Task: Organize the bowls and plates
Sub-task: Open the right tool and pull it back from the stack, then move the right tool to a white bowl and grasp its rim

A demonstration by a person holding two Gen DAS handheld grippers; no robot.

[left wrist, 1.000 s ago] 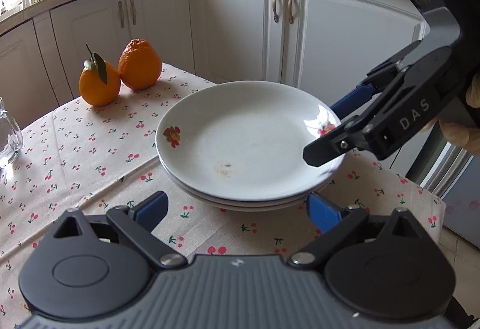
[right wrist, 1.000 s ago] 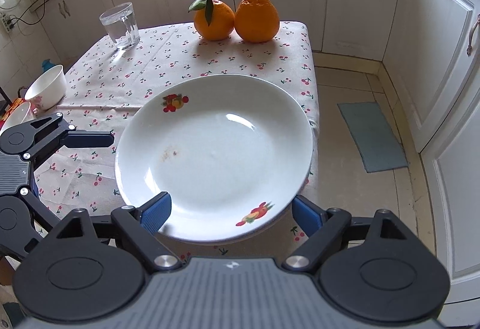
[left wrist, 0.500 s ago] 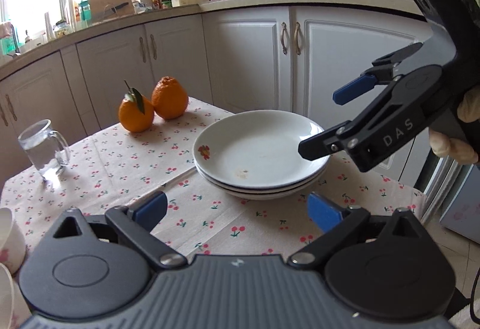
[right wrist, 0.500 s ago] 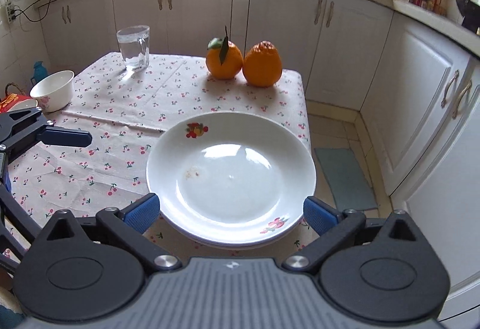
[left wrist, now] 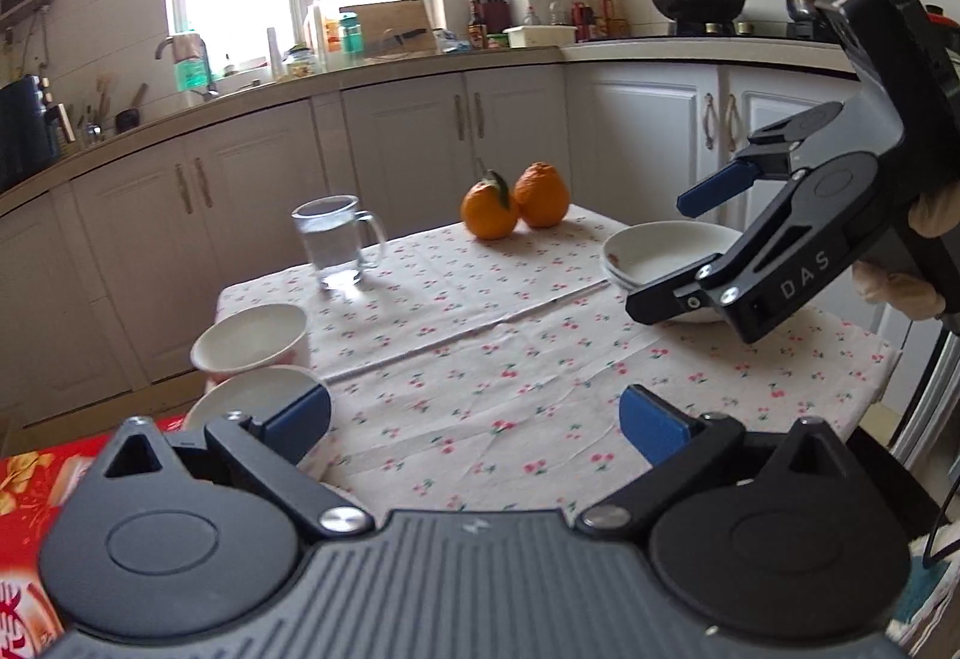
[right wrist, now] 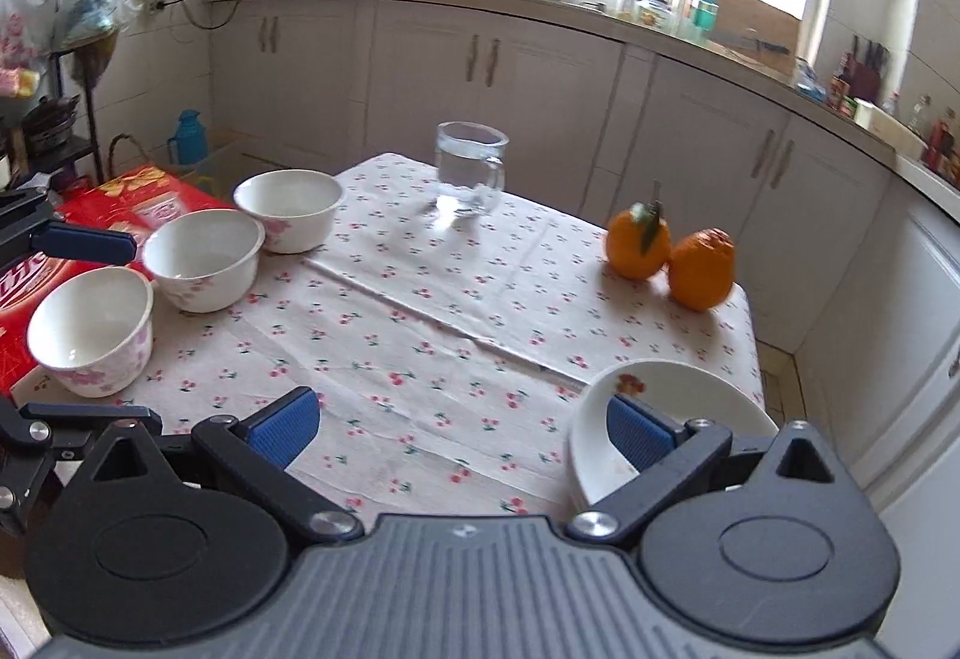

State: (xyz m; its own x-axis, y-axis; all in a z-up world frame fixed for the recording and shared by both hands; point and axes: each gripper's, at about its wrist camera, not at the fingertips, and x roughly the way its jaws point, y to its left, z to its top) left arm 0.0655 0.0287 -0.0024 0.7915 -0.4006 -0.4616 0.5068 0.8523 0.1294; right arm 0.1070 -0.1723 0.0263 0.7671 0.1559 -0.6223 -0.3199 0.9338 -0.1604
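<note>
A stack of white plates (left wrist: 657, 254) with a fruit motif lies at the table's right edge; it also shows in the right wrist view (right wrist: 678, 419), behind the right finger. Three white bowls with pink flowers stand in a row on the left side: near (right wrist: 90, 329), middle (right wrist: 201, 257), far (right wrist: 288, 206). Two of them show in the left wrist view (left wrist: 252, 338), (left wrist: 240, 401). My left gripper (left wrist: 474, 416) is open and empty, next to the bowls. My right gripper (right wrist: 459, 422) is open and empty, raised beside the plates; it also shows in the left wrist view (left wrist: 672, 251).
A glass mug of water (right wrist: 468, 173) stands at the table's far side. Two oranges (right wrist: 669, 257) sit at the far right corner. A red box (right wrist: 120, 203) lies beside the bowls. Cabinets (left wrist: 420, 149) surround the table with the cherry-print cloth (right wrist: 420, 359).
Both grippers have pulled back and up from the plate stack and swung left. The bowls and glass mug have come into view. The plates have stayed on the table.
</note>
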